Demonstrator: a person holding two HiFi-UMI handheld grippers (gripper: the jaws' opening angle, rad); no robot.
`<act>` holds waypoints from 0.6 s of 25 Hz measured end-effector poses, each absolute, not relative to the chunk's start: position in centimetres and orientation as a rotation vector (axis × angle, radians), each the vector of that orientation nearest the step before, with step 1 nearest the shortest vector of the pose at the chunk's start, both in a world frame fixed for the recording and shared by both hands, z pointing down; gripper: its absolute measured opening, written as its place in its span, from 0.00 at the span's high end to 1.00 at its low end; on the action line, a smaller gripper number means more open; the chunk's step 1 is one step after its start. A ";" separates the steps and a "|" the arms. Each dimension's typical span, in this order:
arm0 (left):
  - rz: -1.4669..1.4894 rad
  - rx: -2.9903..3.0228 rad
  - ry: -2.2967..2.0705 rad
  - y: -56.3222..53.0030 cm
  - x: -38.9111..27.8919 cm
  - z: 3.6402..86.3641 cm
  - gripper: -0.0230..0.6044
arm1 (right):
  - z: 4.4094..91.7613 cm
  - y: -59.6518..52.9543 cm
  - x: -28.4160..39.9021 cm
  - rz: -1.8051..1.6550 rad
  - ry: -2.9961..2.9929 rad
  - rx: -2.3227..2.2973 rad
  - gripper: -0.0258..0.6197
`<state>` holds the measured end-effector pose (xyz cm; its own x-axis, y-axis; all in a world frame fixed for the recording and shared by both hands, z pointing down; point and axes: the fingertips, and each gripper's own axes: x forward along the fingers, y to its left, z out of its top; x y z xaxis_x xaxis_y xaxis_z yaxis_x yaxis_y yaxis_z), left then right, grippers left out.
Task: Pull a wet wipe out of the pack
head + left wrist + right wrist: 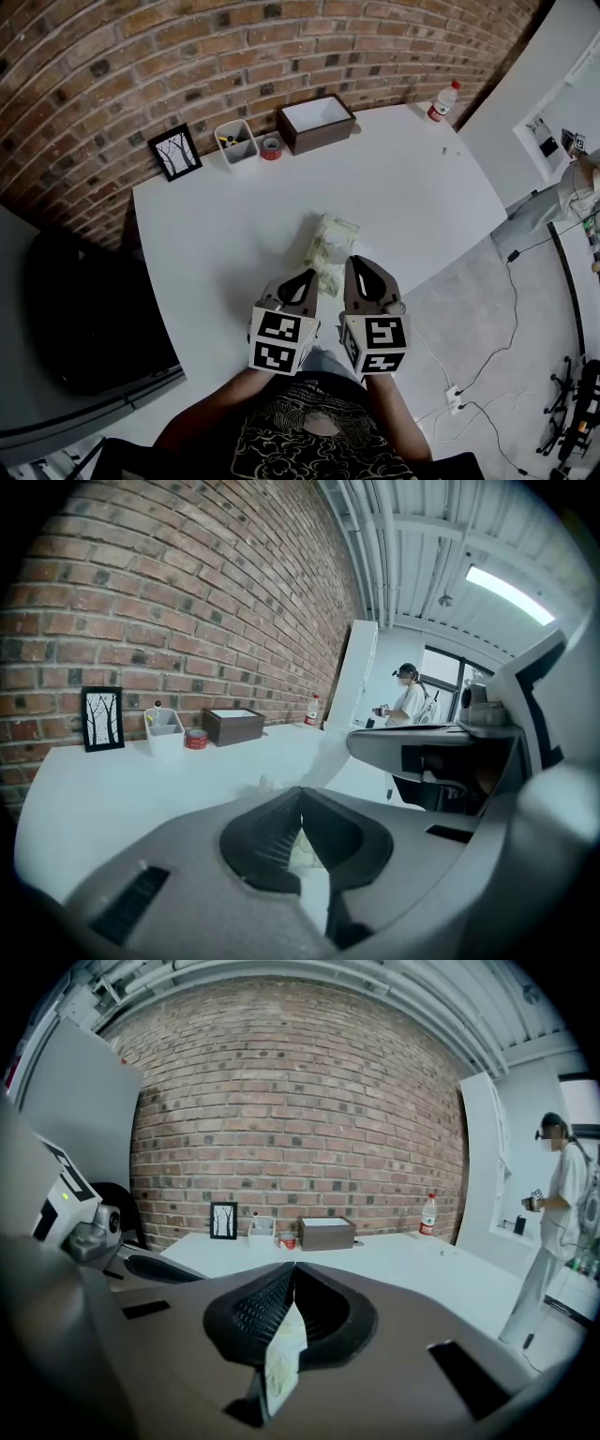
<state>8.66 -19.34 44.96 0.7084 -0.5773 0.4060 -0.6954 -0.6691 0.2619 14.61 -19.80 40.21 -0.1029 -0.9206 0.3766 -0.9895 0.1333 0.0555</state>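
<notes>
The pack (pixel 330 242) lies on the white table (pixel 225 216), close to the near edge and straight ahead of the person, with its length running away from them. Both tools are brought to its near end, side by side and almost touching.

The right gripper (pixel 360 266) is pressed together on a thin, pale flap with faint green print (pixel 281 1358). This is judged to be the near right edge of the pack. The left gripper (pixel 302 279) is likewise closed at its tips. A whitish piece (pixel 305 855) is caught between its jaws, which is taken for the near left corner of the pack, though a sheet cannot be ruled out.

The two tools are held level and pointed toward the brick wall. In this way the pack is gripped by its flat end seam and not squeezed across its body. With both corners held, the pack is probably being squared up or steadied before the opening on its top face is worked. No wipe is seen standing out of the top, so the pull itself is judged not yet begun. For that pull one tool would have to be freed while the pack is pinned by the other.
</notes>
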 end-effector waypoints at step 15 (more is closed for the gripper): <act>0.404 2.602 -0.890 -16.2 7.2 43.8 0.94 | 39.0 -15.3 13.2 0.284 -2.025 1.988 0.93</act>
<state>7.22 -16.24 43.77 0.7606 -0.5285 0.3771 -0.6316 -0.7367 0.2415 13.24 -15.35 38.99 -0.0069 -0.9408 0.3389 -0.9977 0.0291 0.0605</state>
